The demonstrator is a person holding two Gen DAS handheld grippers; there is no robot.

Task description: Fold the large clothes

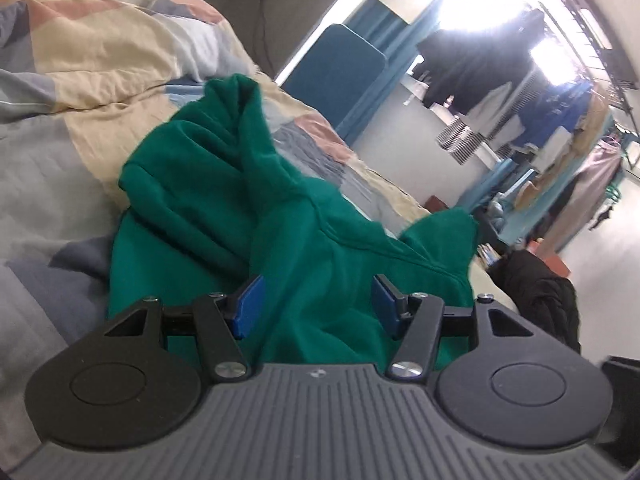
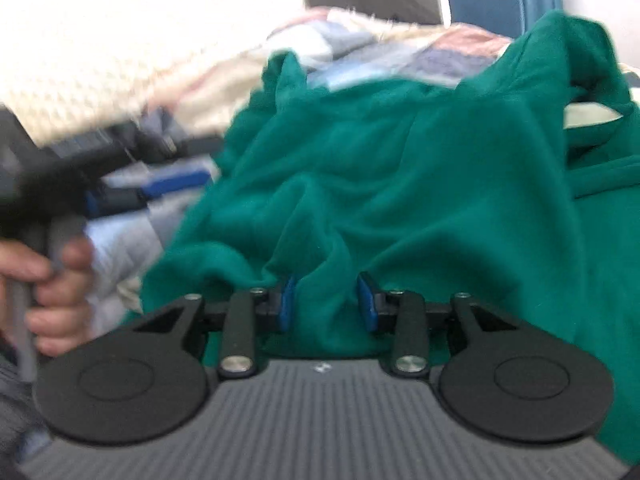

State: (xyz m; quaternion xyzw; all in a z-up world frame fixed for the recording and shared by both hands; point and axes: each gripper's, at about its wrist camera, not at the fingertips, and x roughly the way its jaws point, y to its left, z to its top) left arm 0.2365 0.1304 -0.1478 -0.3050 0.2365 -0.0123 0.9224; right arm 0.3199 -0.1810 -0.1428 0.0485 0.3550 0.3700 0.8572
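A large green sweatshirt (image 1: 224, 184) lies crumpled on a patchwork quilt (image 1: 100, 60) covering a bed. My left gripper (image 1: 316, 304) hovers over its near part. Its blue pads stand wide apart, green cloth lies in the gap, and I see no pinch. In the right wrist view the same sweatshirt (image 2: 400, 160) fills the middle. My right gripper (image 2: 327, 304) has its pads close together on a raised fold of the green cloth, with creases running out from them. The left gripper (image 2: 152, 192) shows blurred at the left, held by a hand (image 2: 60, 292), its tips at the cloth's left edge.
The quilt (image 2: 400, 40) extends behind the sweatshirt. A blue panel (image 1: 336, 76) stands beyond the bed. Clothes hang on a rack (image 1: 560, 120) at the far right under a bright window. A dark bundle (image 1: 536, 292) sits by the bed's right edge.
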